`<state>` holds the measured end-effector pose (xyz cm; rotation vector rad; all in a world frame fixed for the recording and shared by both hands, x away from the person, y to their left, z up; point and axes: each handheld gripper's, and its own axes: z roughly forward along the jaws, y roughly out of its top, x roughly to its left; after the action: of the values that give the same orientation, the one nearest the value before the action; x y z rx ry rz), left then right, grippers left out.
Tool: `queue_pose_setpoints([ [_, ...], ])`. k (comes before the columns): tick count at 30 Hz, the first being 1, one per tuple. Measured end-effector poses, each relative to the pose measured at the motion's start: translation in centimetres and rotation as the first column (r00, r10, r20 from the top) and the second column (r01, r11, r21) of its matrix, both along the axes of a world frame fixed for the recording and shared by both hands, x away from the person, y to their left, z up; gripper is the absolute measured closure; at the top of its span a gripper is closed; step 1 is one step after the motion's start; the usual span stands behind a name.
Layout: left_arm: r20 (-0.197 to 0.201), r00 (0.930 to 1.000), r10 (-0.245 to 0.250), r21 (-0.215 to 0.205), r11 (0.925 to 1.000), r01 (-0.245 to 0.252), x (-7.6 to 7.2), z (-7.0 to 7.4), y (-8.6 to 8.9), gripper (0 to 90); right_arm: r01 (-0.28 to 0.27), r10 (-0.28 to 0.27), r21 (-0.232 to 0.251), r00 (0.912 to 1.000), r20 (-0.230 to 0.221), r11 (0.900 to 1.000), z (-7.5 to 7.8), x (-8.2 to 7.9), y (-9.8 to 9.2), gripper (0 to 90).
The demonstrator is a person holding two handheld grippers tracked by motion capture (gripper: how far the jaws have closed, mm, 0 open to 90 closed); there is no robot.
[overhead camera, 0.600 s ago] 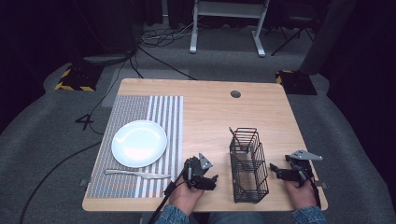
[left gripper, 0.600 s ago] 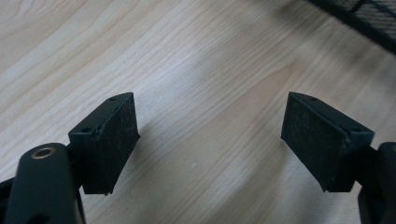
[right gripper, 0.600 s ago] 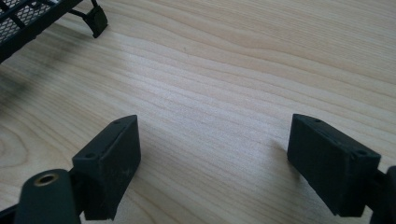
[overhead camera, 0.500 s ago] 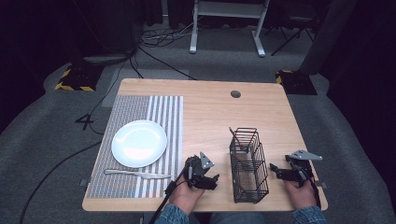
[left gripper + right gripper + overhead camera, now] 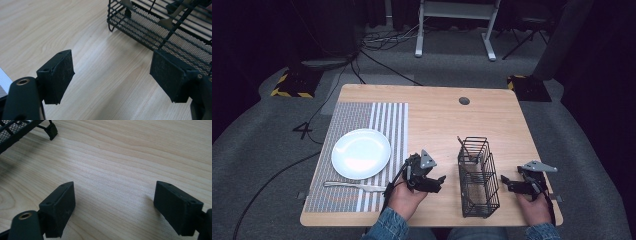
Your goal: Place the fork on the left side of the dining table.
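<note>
A black wire basket (image 5: 478,176) stands on the wooden table (image 5: 437,115) between my two grippers. My left gripper (image 5: 437,182) rests on the tabletop just left of it, open and pointing at it, with nothing between its pads. In the left gripper view the left gripper (image 5: 112,70) frames bare wood, and the basket (image 5: 160,32) with utensil pieces (image 5: 170,21) inside is close ahead. My right gripper (image 5: 508,183) sits right of the basket, open and empty. In the right gripper view the right gripper (image 5: 115,191) faces bare wood, with a basket (image 5: 17,130) corner at top left.
A striped placemat (image 5: 362,150) covers the left part of the table. On it sit a white plate (image 5: 361,152) and, nearer the front edge, a fork (image 5: 354,186). A round cable hole (image 5: 464,100) lies at the back. Cables and stands crowd the floor beyond.
</note>
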<state>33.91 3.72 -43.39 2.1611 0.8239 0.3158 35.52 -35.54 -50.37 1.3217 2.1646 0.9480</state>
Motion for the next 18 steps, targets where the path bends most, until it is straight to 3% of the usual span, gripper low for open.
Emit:
queue_pose_setpoints([
  [5, 0.015, 0.9997, -0.022, -0.042, 0.9989, 0.022, 0.5, 1.8, 0.1, 19.4, 0.0, 0.0, 0.0, 1.0, 0.0, 1.0, 0.0, 0.0, 0.0, 17.6],
  [9, 0.02, 0.9989, -0.043, -0.106, 0.9933, 0.045, 1.1, 3.4, 0.0, 19.4, 0.0, 0.0, 0.0, 1.0, 0.0, 1.0, 0.0, 0.0, 0.0, 17.6],
  [18, 0.046, 0.9967, -0.067, -0.129, 0.989, 0.072, 2.2, 5.1, -0.7, 20.4, -0.001, 0.001, -0.001, 1.0, 0.001, 1.0, 0.0, 0.0, 0.0, 17.9],
])
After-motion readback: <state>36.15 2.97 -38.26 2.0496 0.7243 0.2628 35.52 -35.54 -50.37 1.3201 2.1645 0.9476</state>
